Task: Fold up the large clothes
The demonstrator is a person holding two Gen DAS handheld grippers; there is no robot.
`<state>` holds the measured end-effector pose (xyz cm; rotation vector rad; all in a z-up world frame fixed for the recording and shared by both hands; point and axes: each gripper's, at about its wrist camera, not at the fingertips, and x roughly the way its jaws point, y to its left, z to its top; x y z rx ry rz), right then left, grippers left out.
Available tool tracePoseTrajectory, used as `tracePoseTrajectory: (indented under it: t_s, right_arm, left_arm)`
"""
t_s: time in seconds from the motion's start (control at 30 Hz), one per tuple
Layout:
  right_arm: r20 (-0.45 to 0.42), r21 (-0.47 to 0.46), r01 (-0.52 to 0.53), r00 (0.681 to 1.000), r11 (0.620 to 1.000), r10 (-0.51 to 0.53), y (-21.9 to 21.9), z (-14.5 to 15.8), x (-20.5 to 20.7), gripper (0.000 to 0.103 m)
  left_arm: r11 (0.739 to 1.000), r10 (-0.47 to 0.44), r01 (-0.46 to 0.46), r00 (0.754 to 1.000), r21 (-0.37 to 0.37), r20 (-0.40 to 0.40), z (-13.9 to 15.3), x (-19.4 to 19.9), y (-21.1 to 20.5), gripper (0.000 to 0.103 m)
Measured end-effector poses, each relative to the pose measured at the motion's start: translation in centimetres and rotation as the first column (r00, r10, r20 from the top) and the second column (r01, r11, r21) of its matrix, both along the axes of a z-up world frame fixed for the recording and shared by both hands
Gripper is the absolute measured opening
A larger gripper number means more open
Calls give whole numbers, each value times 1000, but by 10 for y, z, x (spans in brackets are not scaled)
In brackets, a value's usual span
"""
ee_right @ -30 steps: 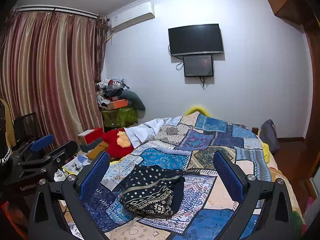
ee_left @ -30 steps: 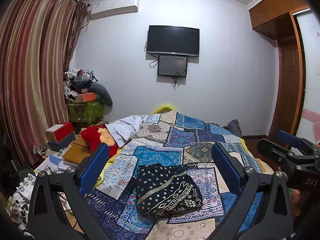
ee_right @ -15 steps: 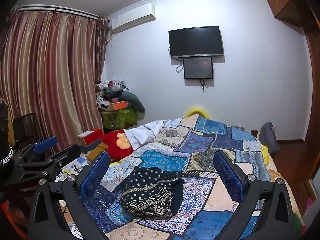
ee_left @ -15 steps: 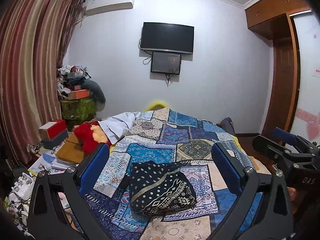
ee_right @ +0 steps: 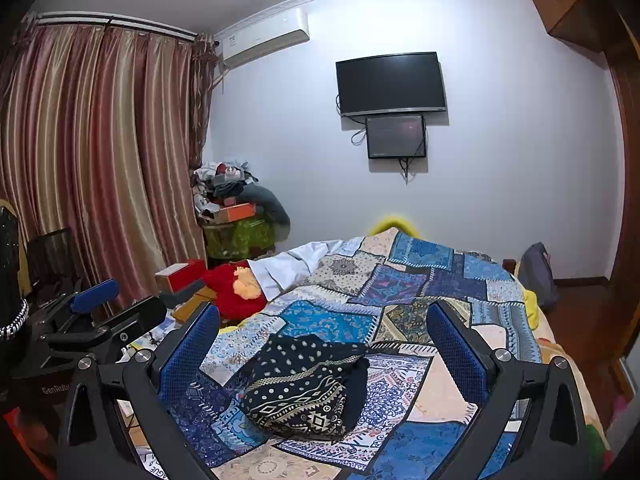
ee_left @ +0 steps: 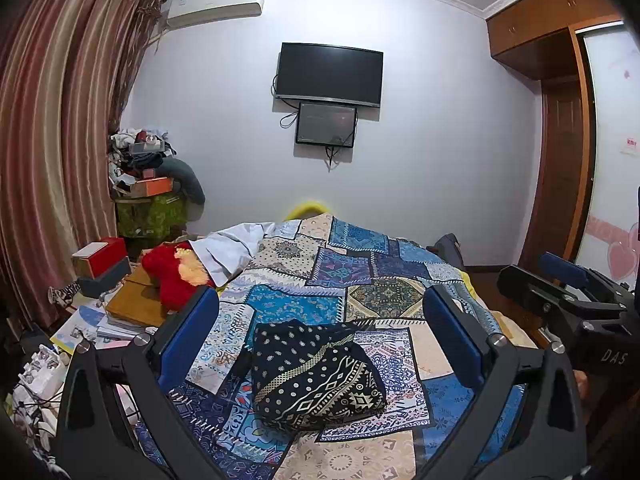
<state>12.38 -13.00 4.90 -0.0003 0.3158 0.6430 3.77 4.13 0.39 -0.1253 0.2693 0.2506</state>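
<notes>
A dark garment with white dots and geometric bands (ee_left: pixel 316 372) lies folded in a compact bundle on the patchwork bedspread (ee_left: pixel 360 272); it also shows in the right wrist view (ee_right: pixel 304 384). My left gripper (ee_left: pixel 320 336) is open and empty, held above and short of the bundle. My right gripper (ee_right: pixel 324 344) is open and empty too, likewise back from the bundle. Each gripper shows at the edge of the other's view: the right gripper's body (ee_left: pixel 568 300) and the left gripper's body (ee_right: pixel 96 320).
A red plush toy (ee_left: pixel 172 276) and a white cloth (ee_left: pixel 228 248) lie at the bed's left side. Boxes and books (ee_left: pixel 116 296) clutter the left. A pile on a green stand (ee_left: pixel 152 196), curtains (ee_left: pixel 52 160), a wall TV (ee_left: pixel 328 74) and a wardrobe (ee_left: pixel 560 140) surround the bed.
Both grippers have drawn slightly back and up from the bed; the view tilted a little. The folded garment has not moved. Both grippers stay open.
</notes>
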Motion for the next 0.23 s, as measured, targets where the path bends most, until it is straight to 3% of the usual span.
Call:
tracePoseTrajectory:
  t_s: [0.23]
  right_arm:
    - [-3, 3, -2, 1000, 1000, 2, -1, 0, 0, 103]
  left_arm:
    - [1000, -6, 6, 1000, 4, 3, 1, 0, -3, 103]
